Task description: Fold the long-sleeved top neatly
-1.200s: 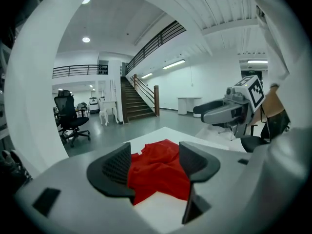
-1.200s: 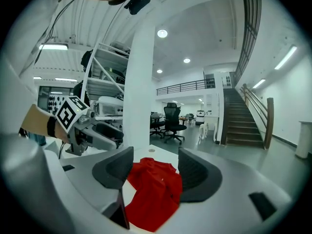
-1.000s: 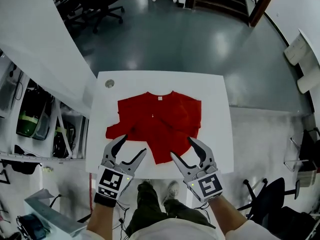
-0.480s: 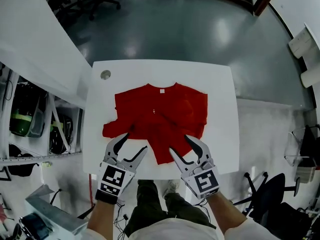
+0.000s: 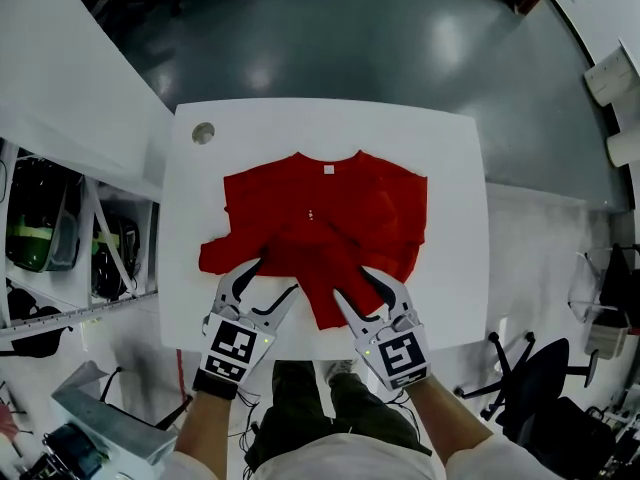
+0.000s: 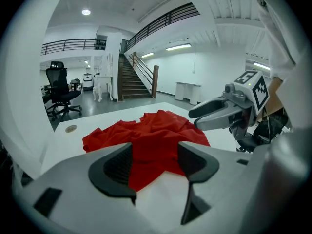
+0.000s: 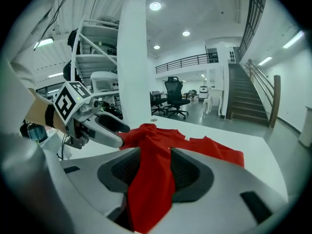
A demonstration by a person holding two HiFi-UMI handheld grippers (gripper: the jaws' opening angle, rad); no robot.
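Fingers (image 5: 237,280) above white table (image 5: 300,118), grey floor (image 5: 350,38)

Bare table (image 5: 450,168) margin rings the red top (image 5: 330,218); disc (image 5: 203,133) at far-left corner.

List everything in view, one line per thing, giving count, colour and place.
long-sleeved top: one, red, lying rumpled mid-table, collar on the far side
table: one, white, right below the person
round insert: one, grey, table's far-left corner
office chairs: at least two, black, on the grey floor beyond the table
staircase: one, dark with railing, in the background
legs: two, dark trousers, at the table's near edge
left gripper: one, grey, jaws wide apart at the top's near edge
right gripper: one, grey, jaws closing with the top's near edge between them
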